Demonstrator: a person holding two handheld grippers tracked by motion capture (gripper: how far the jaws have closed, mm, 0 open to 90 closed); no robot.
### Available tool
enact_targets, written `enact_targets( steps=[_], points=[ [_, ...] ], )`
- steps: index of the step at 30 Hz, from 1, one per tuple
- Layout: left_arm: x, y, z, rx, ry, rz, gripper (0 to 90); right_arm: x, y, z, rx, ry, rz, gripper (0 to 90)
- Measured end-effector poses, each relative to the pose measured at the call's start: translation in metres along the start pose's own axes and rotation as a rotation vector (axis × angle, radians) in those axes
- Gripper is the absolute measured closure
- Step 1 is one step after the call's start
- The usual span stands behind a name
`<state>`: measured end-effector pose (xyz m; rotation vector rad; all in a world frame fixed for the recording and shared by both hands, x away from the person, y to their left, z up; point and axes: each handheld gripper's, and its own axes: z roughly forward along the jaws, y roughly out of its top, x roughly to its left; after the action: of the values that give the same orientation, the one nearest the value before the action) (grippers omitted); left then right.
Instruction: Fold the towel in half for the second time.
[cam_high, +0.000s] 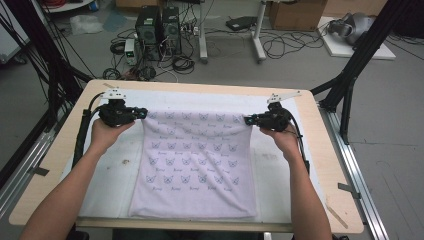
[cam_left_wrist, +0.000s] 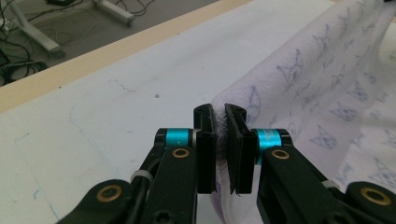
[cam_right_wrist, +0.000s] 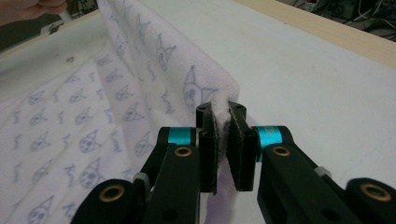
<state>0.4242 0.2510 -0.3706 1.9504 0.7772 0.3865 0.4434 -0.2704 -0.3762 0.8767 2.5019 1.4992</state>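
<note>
Both grippers, left gripper (cam_high: 142, 114) and right gripper (cam_high: 248, 120), pinch the towel's (cam_high: 192, 165) far corners; lift evenly, keeping that edge taut.

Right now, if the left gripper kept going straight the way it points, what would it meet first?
Most likely more of the cloth: the left gripper is shut on its corner, and the lifted edge stretches ahead toward the right gripper. Depth is hard to judge.
</note>
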Motion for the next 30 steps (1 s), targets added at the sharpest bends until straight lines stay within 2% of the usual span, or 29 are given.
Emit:
enact_targets(
  steps=[3, 9, 16, 18, 19, 23, 26, 30],
  points=[
    [-0.010, -0.003, -0.010, -0.012, -0.013, 0.025, 82.9, 0.009, -0.002, -0.006, 0.009, 0.017, -0.006, 83.7],
    [-0.036, -0.017, -0.025, -0.001, -0.035, 0.079, 82.9, 0.031, -0.015, -0.017, 0.018, 0.038, -0.031, 83.8],
    [-0.060, -0.042, -0.042, -0.001, -0.074, 0.075, 82.9, 0.059, -0.042, -0.028, 0.035, 0.047, -0.039, 83.8],
    [-0.067, -0.050, -0.046, 0.009, -0.085, 0.077, 82.9, 0.066, -0.050, -0.029, 0.044, 0.054, -0.043, 83.7],
    [-0.070, -0.054, -0.048, 0.010, -0.088, 0.077, 82.9, 0.070, -0.053, -0.028, 0.066, 0.058, -0.039, 83.7],
    [-0.081, -0.068, -0.056, 0.023, -0.101, 0.079, 82.9, 0.084, -0.065, -0.028, 0.079, 0.059, -0.059, 83.6],
    [-0.089, -0.076, -0.062, 0.029, -0.110, 0.081, 82.9, 0.093, -0.074, -0.030, 0.072, 0.067, -0.059, 83.5],
    [-0.098, -0.085, -0.069, 0.033, -0.119, 0.090, 82.9, 0.106, -0.084, -0.032, 0.066, 0.069, -0.083, 82.8]
  ],
)
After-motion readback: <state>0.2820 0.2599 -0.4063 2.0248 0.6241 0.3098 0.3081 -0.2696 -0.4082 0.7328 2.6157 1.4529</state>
